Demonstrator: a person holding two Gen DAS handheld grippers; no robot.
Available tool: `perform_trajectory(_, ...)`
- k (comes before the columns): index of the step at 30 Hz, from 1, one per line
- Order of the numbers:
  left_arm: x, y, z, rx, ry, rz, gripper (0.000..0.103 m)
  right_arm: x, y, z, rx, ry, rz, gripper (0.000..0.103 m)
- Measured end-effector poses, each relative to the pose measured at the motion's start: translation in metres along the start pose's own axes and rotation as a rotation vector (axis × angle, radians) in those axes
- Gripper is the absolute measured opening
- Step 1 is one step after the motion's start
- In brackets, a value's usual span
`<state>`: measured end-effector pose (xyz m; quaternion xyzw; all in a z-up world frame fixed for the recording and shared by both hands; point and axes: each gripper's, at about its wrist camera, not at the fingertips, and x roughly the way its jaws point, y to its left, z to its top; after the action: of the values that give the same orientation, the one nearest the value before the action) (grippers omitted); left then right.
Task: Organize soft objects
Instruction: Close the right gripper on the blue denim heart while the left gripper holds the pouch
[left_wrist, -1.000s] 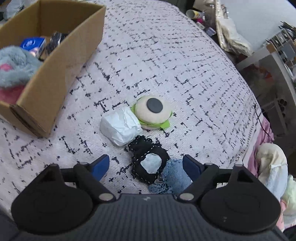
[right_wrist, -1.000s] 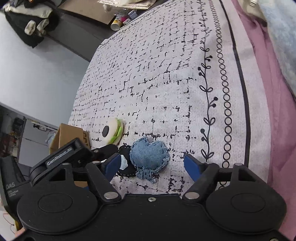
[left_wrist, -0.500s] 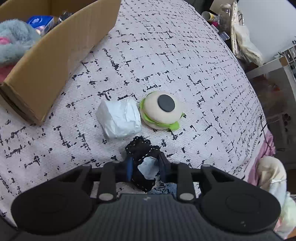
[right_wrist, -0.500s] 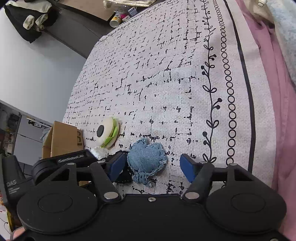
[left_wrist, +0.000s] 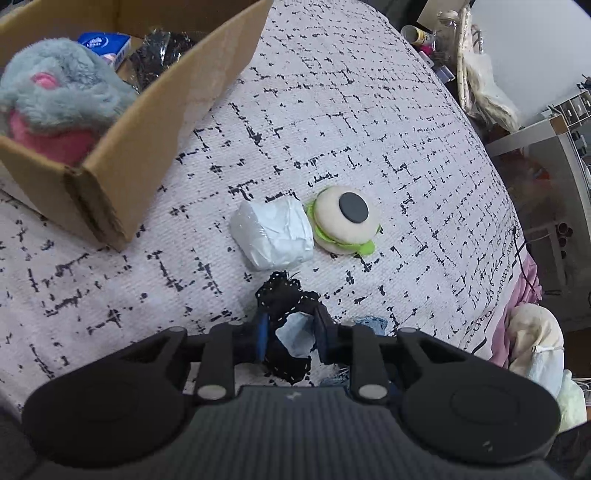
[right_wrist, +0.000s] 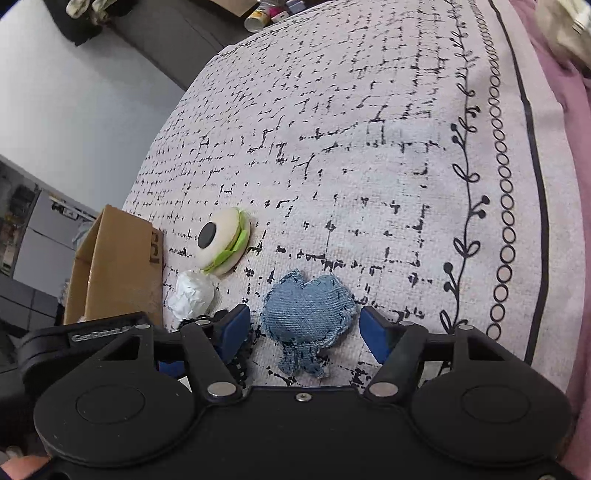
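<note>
Cardboard box, upper left, already holds a grey-pink plush; left gripper jaws clamp the black lace pouch, right gripper jaws straddle the denim heart untouched; the foil bundle and burger toy wait on the bed.

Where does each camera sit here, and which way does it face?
Left wrist: on the left gripper, looking down at the bed cover; its fingers pinch the black lace pouch; cardboard box beyond.
Right wrist: on the right gripper, angled down; its open fingers flank the denim heart.
Shared: burger toy, white bundle, box, pouch.
</note>
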<state>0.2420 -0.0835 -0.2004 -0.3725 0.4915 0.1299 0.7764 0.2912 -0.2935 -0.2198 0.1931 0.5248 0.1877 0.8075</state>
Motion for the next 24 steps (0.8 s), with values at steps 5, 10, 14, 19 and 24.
perform_trajectory(5,-0.008,0.002,-0.001,0.014,-0.001,-0.006,0.024,0.006,0.007,-0.002,-0.053,-0.009,-0.028,0.063)
perform_trajectory(10,-0.016,0.005,-0.002,0.016,0.006,-0.023,0.024,0.009,0.0,-0.004,-0.003,0.035,0.054,0.021)
perform_trajectory(14,-0.028,0.007,-0.001,0.026,-0.002,-0.034,0.024,-0.003,0.004,-0.006,-0.02,0.002,0.05,0.017)
perform_trajectory(19,-0.045,0.012,0.006,0.04,-0.023,-0.051,0.025,-0.019,0.009,-0.008,-0.033,-0.033,0.066,0.016)
perform_trajectory(24,-0.059,0.015,0.014,0.059,-0.041,-0.066,0.025,-0.036,0.015,-0.006,-0.039,-0.077,0.059,0.016)
